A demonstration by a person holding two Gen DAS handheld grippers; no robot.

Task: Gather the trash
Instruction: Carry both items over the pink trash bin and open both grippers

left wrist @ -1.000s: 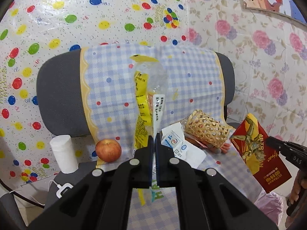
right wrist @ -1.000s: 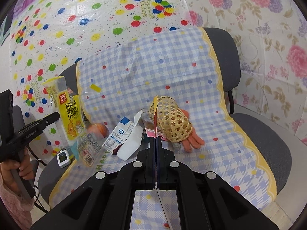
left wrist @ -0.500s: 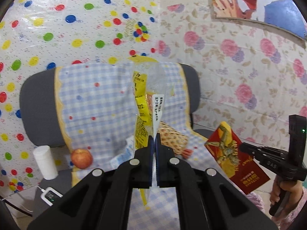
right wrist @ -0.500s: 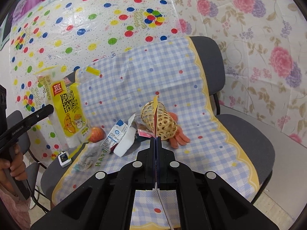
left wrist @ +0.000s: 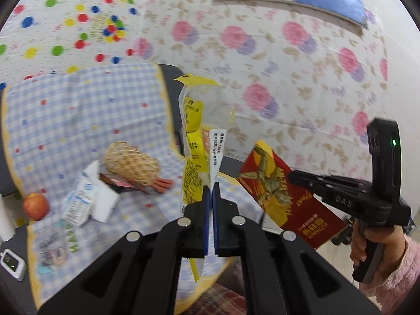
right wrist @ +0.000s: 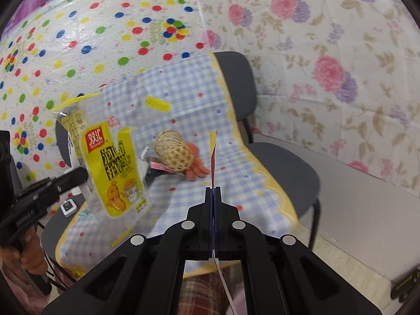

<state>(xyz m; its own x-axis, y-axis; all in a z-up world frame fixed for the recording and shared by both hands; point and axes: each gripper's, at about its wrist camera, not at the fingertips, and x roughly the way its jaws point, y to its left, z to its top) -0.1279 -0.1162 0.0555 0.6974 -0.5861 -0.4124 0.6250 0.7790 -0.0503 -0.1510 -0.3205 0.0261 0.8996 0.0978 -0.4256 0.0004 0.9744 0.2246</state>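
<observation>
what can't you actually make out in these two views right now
- Right wrist view: red packet held edge-on in the right hand-held gripper; its face is hidden.
- Left wrist view: print on the yellow snack bag is blurred.
- Both views: what lies under the woven basket is covered.
- No trash bin in frame.

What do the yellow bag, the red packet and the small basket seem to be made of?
Yellow bag: thin glossy plastic film, it seems; partly clear, so the cloth shows through it.
Red packet: flat and stiff, printed red and gold; probably coated paper or card, though foil is possible.
Small basket: woven, pale tan, matt strips with open gaps; likely bamboo or rattan.
</observation>
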